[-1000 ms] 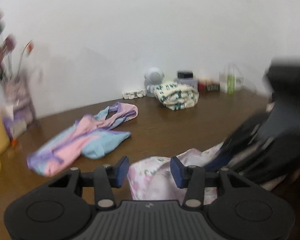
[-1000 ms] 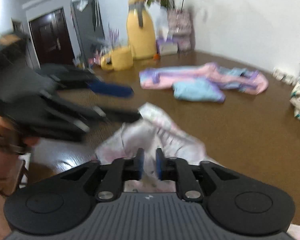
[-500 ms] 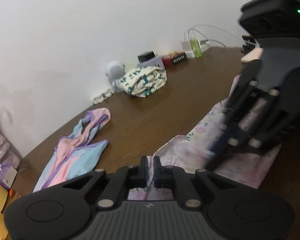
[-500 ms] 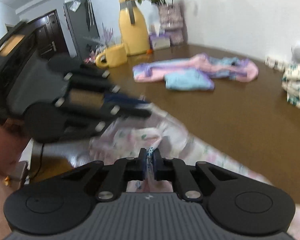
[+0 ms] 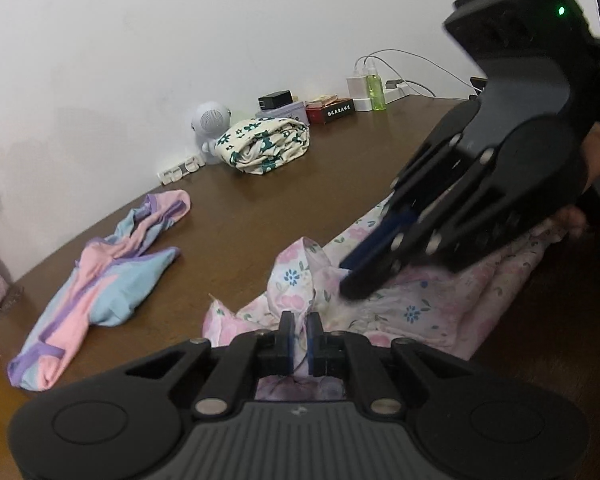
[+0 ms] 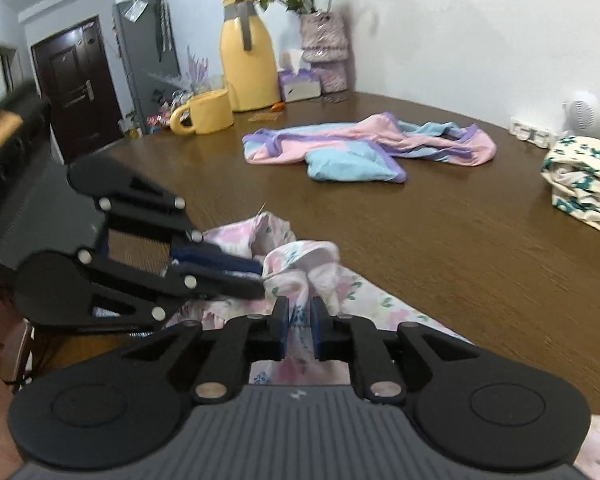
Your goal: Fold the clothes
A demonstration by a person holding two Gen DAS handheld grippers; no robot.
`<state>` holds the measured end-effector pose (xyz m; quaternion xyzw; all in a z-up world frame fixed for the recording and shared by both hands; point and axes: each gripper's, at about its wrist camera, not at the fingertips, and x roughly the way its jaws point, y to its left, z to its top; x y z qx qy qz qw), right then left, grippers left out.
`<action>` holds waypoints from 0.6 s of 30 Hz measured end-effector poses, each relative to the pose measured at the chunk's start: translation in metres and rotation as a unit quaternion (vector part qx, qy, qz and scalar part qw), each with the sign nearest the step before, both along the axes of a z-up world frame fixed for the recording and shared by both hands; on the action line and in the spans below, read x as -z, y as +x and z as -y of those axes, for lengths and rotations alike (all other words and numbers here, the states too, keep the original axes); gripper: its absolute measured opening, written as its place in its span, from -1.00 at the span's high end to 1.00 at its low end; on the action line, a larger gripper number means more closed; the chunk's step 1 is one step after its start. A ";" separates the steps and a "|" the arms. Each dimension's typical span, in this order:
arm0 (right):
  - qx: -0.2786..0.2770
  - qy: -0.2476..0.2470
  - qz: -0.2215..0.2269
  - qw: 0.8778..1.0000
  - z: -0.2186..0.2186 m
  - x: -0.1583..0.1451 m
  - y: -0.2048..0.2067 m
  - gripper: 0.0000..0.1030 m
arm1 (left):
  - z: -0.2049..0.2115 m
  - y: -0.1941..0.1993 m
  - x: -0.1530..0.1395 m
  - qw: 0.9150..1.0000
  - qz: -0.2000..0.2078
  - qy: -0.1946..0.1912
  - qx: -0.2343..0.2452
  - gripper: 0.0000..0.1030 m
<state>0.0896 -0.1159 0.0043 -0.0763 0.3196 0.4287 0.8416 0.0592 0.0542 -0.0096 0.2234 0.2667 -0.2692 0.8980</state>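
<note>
- On the brown bench (image 5: 380, 168), near its front edge, lies the crumpled floral garment (image 5: 420, 300), pink and white with blue flowers; part of it is bunched upward between the two tools.
- Left hand-held gripper (image 5: 299, 338): clenched on a fold of the floral garment; fabric shows between its blue pads.
- Right hand-held gripper (image 6: 300, 320): fingers nearly closed, grasping a raised fold of the same garment.
- Farther back: a pink, blue and purple garment (image 6: 364, 150) lies spread and unfolded; a folded cream cloth with green flowers (image 5: 264, 146) sits near the wall, beside a small white round device (image 5: 212, 122).
- Far end, right wrist view: yellow jug (image 6: 246, 68); yellow mug (image 6: 208, 114).
</note>
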 end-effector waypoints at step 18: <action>0.001 -0.032 0.012 0.999 -0.033 0.018 0.004 0.77 | -0.014 -0.007 0.000 0.998 -0.021 -0.043 -0.029 0.31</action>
